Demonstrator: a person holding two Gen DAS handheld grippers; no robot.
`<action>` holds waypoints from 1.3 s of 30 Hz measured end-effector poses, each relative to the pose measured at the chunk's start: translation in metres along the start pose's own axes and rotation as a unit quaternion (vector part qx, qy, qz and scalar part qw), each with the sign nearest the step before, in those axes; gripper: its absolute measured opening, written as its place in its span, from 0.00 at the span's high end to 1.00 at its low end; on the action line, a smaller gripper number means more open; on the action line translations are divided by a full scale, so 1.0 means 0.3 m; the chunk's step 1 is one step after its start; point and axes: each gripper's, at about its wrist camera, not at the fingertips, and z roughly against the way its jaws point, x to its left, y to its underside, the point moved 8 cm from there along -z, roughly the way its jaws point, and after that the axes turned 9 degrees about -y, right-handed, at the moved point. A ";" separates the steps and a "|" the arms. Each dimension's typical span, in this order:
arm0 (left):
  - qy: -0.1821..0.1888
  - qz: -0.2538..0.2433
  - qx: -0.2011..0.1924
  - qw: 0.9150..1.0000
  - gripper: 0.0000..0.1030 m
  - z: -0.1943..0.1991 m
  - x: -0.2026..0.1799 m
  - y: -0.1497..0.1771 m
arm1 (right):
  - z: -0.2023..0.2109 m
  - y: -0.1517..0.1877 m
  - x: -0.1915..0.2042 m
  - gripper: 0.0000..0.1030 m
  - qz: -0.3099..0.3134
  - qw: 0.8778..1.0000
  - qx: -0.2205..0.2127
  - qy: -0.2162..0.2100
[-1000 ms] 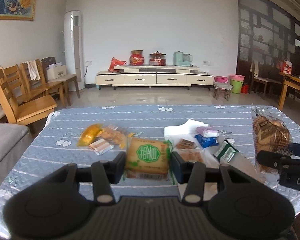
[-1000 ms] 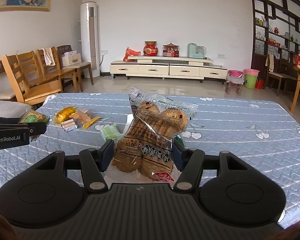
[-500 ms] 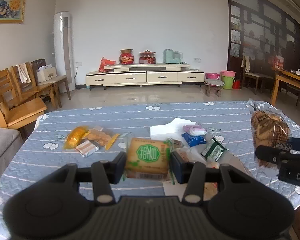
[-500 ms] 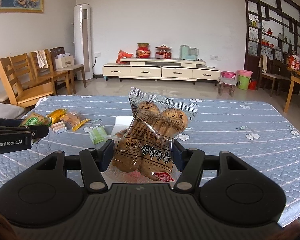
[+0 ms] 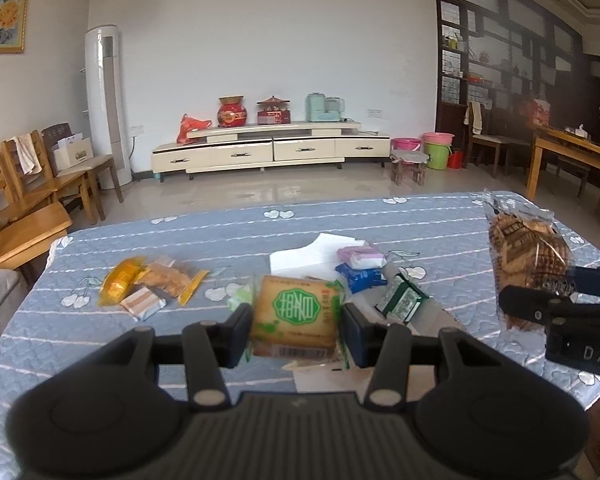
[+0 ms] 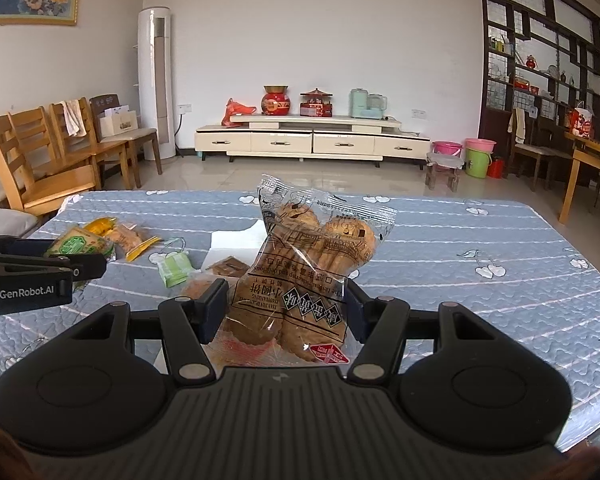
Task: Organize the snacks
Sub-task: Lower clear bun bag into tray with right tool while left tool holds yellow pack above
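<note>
We have the left gripper clenched on a green-label cracker pack, its jaws pressing both sides and holding it above the tabletop; the right gripper grasps a clear cookie bag upright between its jaws, also lifted off the cloth. From the left wrist view, the cookie bag shows at 3 o'clock from the cracker pack, well apart. At 10 o'clock from the cracker pack lies a cluster: a yellow packet, an orange snack touching it, and a small brown-striped packet just beside them. At 1 o'clock we see white paper, with a pink pack and a blue pack near each other, and a dark green box tilted at 2 o'clock. From the right wrist view, a light green packet lies at 10 o'clock from the cookie bag, with a brown wafer just beside it
</note>
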 end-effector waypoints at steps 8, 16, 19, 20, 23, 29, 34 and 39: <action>0.006 -0.008 0.000 1.000 0.54 -0.017 -0.042 -0.009 | -0.023 0.000 0.019 0.27 0.003 1.000 0.001 0.000; 0.005 -0.012 -0.002 1.000 0.54 -0.039 -0.060 -0.022 | -0.049 0.000 0.017 0.27 0.011 1.000 -0.001 -0.003; 0.006 -0.012 -0.003 1.000 0.54 -0.050 -0.065 -0.028 | -0.042 0.008 0.006 0.27 0.013 1.000 -0.003 -0.005; 0.006 -0.012 -0.002 1.000 0.54 -0.055 -0.067 -0.030 | -0.044 0.007 0.004 0.27 0.015 1.000 -0.003 -0.005; 0.004 -0.015 -0.003 1.000 0.54 -0.064 -0.074 -0.034 | -0.052 0.005 0.002 0.27 0.018 1.000 -0.003 -0.007; 0.003 -0.015 -0.004 1.000 0.54 -0.083 -0.083 -0.051 | -0.065 -0.006 -0.003 0.27 0.023 1.000 -0.006 -0.016; 0.003 -0.016 -0.003 1.000 0.54 -0.107 -0.096 -0.057 | -0.086 -0.021 -0.016 0.27 0.025 0.999 -0.006 -0.023; 0.004 -0.017 0.004 1.000 0.54 -0.135 -0.109 -0.050 | -0.111 -0.023 -0.033 0.27 0.027 0.999 -0.001 -0.028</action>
